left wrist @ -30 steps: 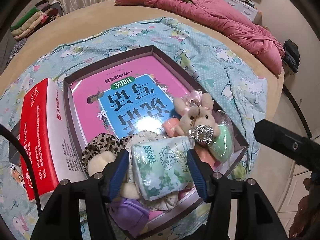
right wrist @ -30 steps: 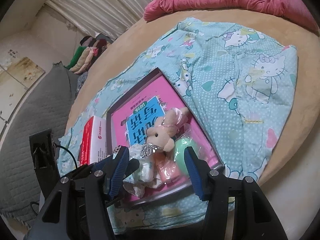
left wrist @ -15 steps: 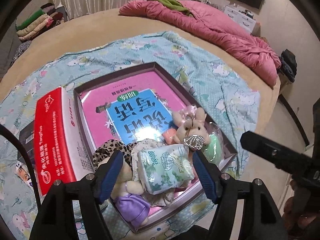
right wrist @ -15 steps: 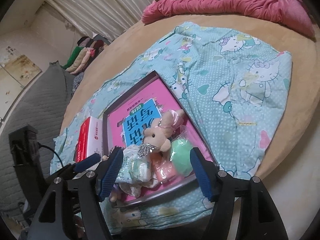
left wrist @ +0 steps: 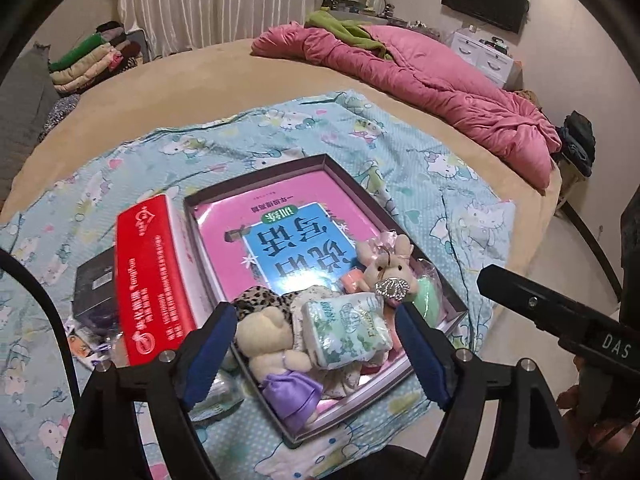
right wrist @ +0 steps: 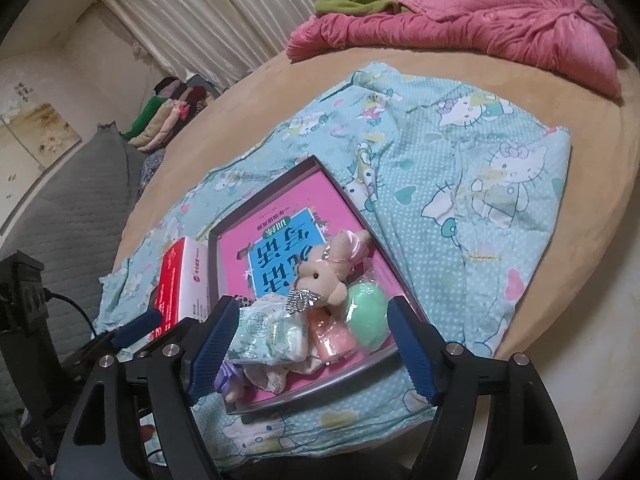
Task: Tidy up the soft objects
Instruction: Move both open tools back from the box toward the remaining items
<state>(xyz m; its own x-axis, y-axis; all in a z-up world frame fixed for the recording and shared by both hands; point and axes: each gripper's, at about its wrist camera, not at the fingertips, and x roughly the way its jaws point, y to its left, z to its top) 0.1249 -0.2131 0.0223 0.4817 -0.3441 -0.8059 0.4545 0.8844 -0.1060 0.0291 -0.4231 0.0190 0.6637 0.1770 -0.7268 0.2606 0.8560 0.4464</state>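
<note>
A shallow dark box [left wrist: 256, 176] [right wrist: 276, 172] lies on a Hello Kitty cloth on the bed, with a pink book [left wrist: 280, 232] inside. At its near end lie a tissue pack [left wrist: 344, 332] [right wrist: 272, 336], a beige bunny plush [left wrist: 386, 268] [right wrist: 324, 272], a cream plush with purple skirt [left wrist: 276, 352], a leopard-print piece [left wrist: 260, 298], a green soft ball [right wrist: 366, 312] and a peach piece [right wrist: 334, 338]. My left gripper [left wrist: 316, 356] is open and empty, held above the pile. My right gripper [right wrist: 310, 348] is open and empty, also above it.
A red and white carton [left wrist: 154, 280] [right wrist: 180, 284] stands left of the box, with a black box [left wrist: 96, 284] beside it. A pink duvet [left wrist: 420, 76] lies at the far side. Folded clothes [left wrist: 88, 60] are stacked at far left. The bed edge [right wrist: 560, 288] runs at right.
Both grippers have drawn back and up from the box. The tissue pack that lay between the left fingers now lies free in the box.
</note>
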